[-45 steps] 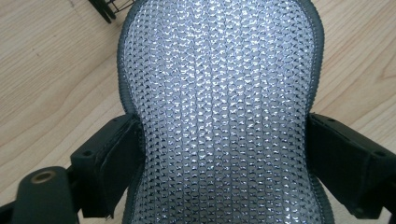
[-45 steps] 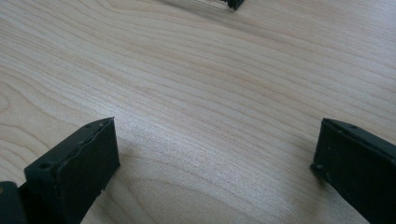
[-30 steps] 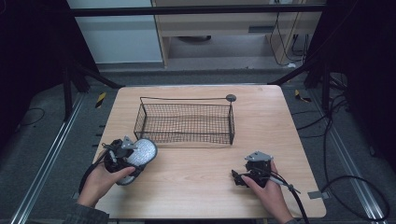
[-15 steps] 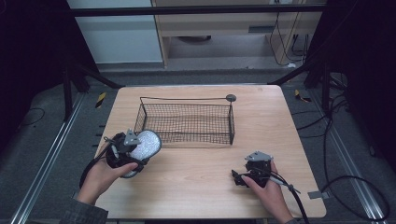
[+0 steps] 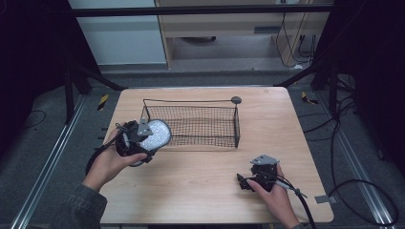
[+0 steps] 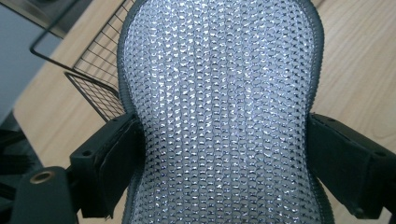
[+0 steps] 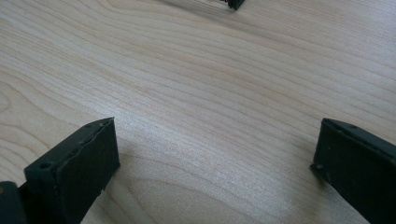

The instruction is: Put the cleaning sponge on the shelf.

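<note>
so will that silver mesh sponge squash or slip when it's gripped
The sponge is probably soft: its sides pinch inward where the left gripper clamps it. The knitted mesh looks textured, so slipping seems unlikely. Likely light, since a waist pinch carries it.

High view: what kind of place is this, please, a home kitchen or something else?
Probably a lab or workshop set up for recording, not a kitchen. A bare wooden table stands inside a dark metal frame, loose cables lie on the grey floor, and yellow-black hazard tape marks it.
</note>
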A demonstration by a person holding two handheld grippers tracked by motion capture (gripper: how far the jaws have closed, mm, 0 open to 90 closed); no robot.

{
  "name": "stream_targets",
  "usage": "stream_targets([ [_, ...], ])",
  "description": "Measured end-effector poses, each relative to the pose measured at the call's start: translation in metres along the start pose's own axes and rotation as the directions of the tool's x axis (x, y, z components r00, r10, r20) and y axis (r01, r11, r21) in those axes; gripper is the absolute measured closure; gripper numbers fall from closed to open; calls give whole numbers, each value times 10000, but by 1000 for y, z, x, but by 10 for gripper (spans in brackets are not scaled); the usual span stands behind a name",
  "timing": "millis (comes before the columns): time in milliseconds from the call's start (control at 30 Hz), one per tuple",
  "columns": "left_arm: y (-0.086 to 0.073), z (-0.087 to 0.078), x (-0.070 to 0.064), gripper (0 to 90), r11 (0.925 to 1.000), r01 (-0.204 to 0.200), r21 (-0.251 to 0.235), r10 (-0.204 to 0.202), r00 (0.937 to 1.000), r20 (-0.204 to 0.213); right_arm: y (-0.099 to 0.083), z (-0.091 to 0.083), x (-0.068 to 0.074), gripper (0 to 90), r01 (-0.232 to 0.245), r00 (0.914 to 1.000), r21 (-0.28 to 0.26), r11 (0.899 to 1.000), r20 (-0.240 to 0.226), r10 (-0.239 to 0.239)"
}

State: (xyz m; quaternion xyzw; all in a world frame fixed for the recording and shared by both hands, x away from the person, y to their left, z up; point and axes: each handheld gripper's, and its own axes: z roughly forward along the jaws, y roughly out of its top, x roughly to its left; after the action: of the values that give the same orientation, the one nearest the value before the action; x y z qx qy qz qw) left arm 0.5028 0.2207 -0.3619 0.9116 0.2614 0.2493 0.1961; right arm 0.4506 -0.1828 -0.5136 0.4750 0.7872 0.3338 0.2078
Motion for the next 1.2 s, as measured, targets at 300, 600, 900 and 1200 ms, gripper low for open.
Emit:
stream_targets([
  [300,25,7,7,120,9966,-795,223,796,9968,-18,0,0,0,4,-52,10000,19,10000,-12,52],
  [600,44,14,10,120,9905,-1358,230,1360,9906,-119,0,0,0,4,-6,10000,0,10000,-2,6],
  [900,54,18,18,120,9873,-1576,185,1578,9874,-148,0,0,0,4,-44,10000,21,10000,-5,44],
  [1200,61,27,22,120,9821,-1879,161,1881,9820,-183,0,0,0,4,18,10000,-2,10000,4,-18],
])
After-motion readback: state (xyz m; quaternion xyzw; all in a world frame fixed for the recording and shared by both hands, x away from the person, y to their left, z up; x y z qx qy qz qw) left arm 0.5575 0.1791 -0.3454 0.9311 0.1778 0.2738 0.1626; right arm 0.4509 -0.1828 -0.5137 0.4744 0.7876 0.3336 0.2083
